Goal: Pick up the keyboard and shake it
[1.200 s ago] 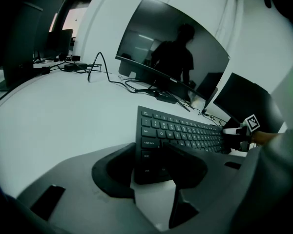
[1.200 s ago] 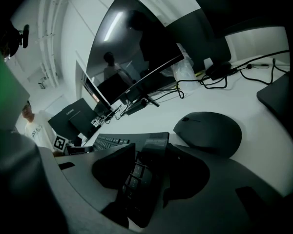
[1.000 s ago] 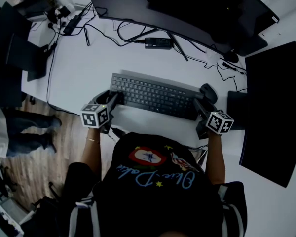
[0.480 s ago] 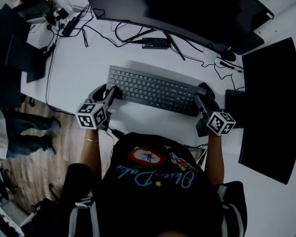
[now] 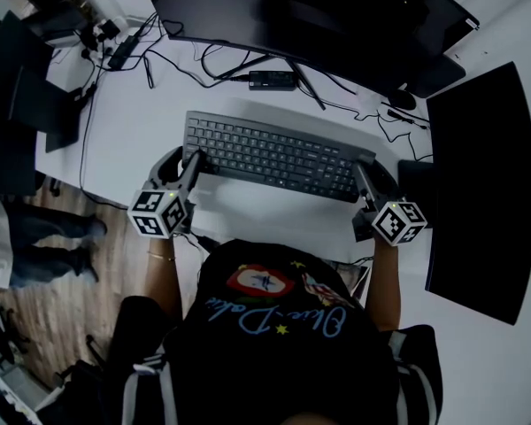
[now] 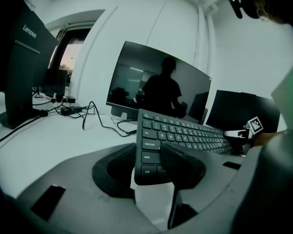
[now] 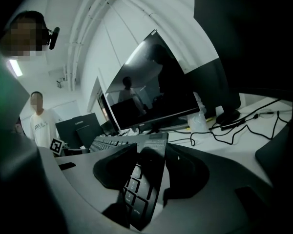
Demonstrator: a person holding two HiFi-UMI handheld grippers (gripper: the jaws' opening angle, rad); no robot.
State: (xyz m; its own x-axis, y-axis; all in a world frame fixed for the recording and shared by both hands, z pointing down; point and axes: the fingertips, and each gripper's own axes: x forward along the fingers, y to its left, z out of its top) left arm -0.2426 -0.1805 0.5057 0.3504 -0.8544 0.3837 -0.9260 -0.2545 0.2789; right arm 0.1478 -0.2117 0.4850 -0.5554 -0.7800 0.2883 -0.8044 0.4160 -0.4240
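Note:
The black keyboard [image 5: 274, 156] hangs a little above the white desk [image 5: 133, 122], held by its two short ends. My left gripper [image 5: 193, 159] clamps its left end, and its jaws are still closing. In the left gripper view one pad lies on the keys by the ctrl corner of the keyboard [image 6: 185, 130], inside that gripper [image 6: 154, 165]. At the other end my right gripper [image 5: 365, 173] pinches the keyboard, jaws closing too. The right gripper view shows the keyboard [image 7: 136, 189] on edge between that gripper's [image 7: 151, 169] pads.
A wide curved monitor [image 5: 319, 16] stands behind the keyboard, with cables and a power brick [image 5: 273, 80] under it. Another dark screen [image 5: 487, 184] is at the right, a laptop [image 5: 18, 87] at the left edge. A person's legs [image 5: 44, 237] stand on the floor at left.
The keyboard has risen off the desk and moved away from me toward the monitor, carried by both grippers. Both pairs of jaws have tightened on its ends.

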